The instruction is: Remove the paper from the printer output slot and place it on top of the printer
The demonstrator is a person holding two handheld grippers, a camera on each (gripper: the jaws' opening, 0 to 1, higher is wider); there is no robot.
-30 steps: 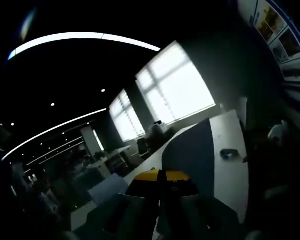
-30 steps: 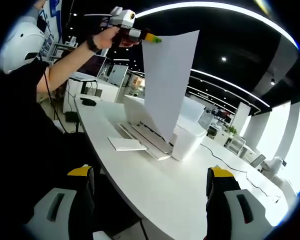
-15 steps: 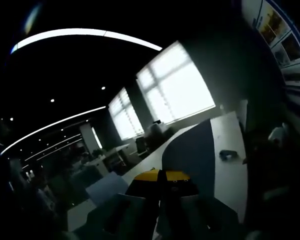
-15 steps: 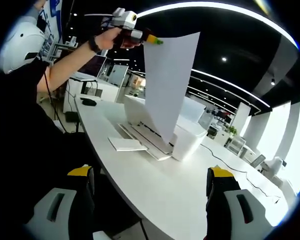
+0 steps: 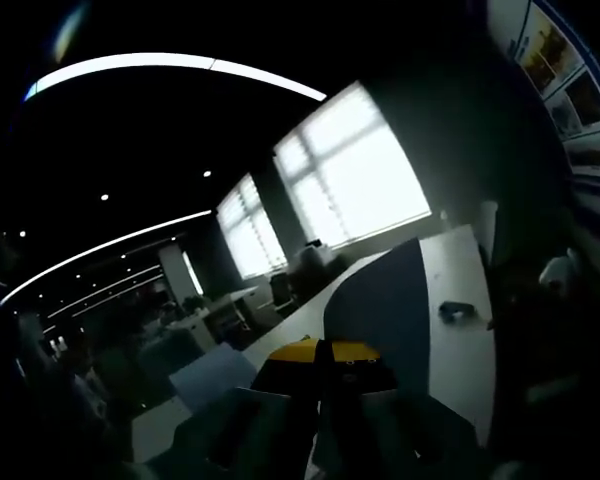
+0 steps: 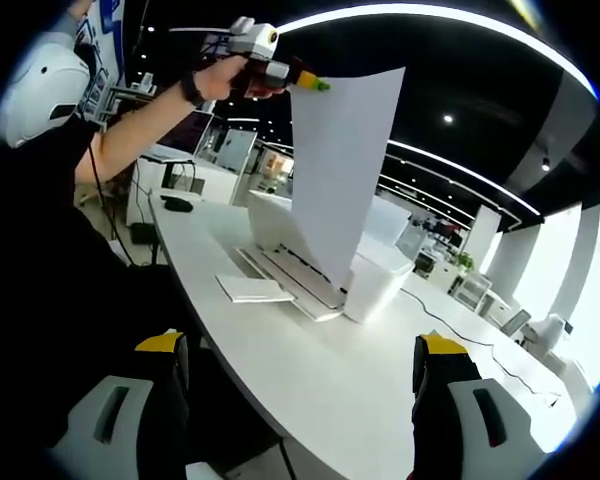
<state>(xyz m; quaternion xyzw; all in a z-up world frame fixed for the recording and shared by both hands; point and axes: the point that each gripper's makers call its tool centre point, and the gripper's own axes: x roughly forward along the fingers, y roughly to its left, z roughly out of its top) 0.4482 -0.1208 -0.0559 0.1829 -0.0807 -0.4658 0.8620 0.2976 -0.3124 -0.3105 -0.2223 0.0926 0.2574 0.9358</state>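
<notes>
- Lift step: left gripper (image 6: 315,84), jaws pinched on the paper (image 6: 340,170), holds it high above the printer (image 6: 320,265); right gripper (image 6: 298,375) gapes wide, empty.
- Next, I judge: lay the sheet flat on the printer's top.

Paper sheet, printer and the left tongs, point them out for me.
paper sheet (image 6: 335,170), right gripper view, middle of the hanging page
printer (image 6: 375,280), right gripper view, its white side wall
left tongs (image 6: 315,84), right gripper view, yellow-green tips pinching the sheet's top corner
</notes>
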